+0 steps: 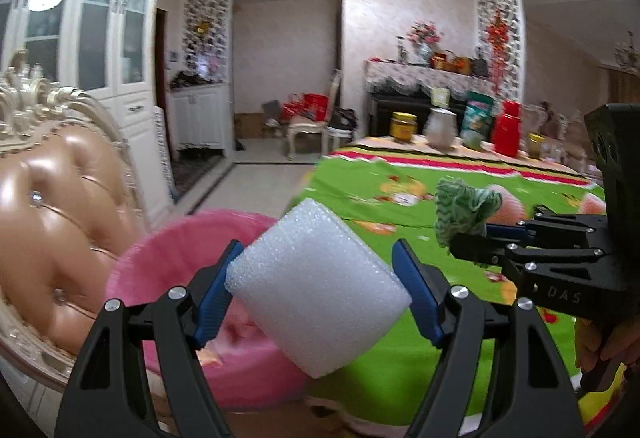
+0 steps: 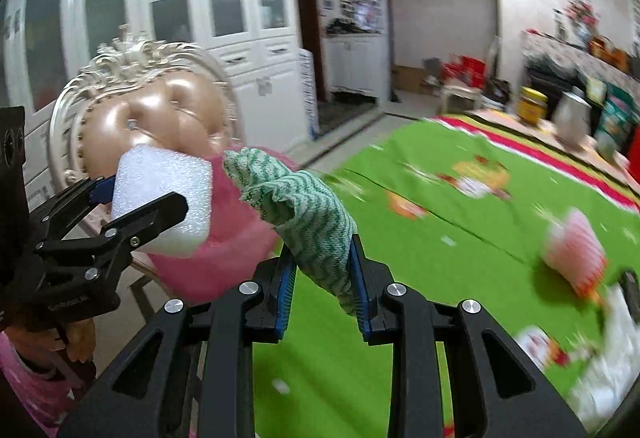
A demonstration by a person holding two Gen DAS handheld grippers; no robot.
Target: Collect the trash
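Note:
My left gripper point(image 1: 318, 278) is shut on a white foam block point(image 1: 316, 290), whose sides press against both blue pads. The block hangs over the near rim of a pink basin point(image 1: 172, 254) that rests on a chair seat. To the right, my right gripper point(image 1: 466, 244) is shut on a crumpled green-and-white cloth point(image 1: 464, 207). In the right wrist view the same cloth point(image 2: 300, 213) sticks up from between the pads of the right gripper point(image 2: 322, 278). There the left gripper point(image 2: 140, 197), carrying the foam block point(image 2: 160, 197), sits in front of the pink basin point(image 2: 232, 258).
An ornate chair with a tan padded back point(image 1: 52, 197) stands left of the table, which has a green patterned cloth point(image 1: 400, 197). Jars, a jug and a red flask point(image 1: 506, 127) line its far edge. Pink-and-white wrappers point(image 2: 576, 250) and white paper point(image 2: 612, 370) lie on the table's right.

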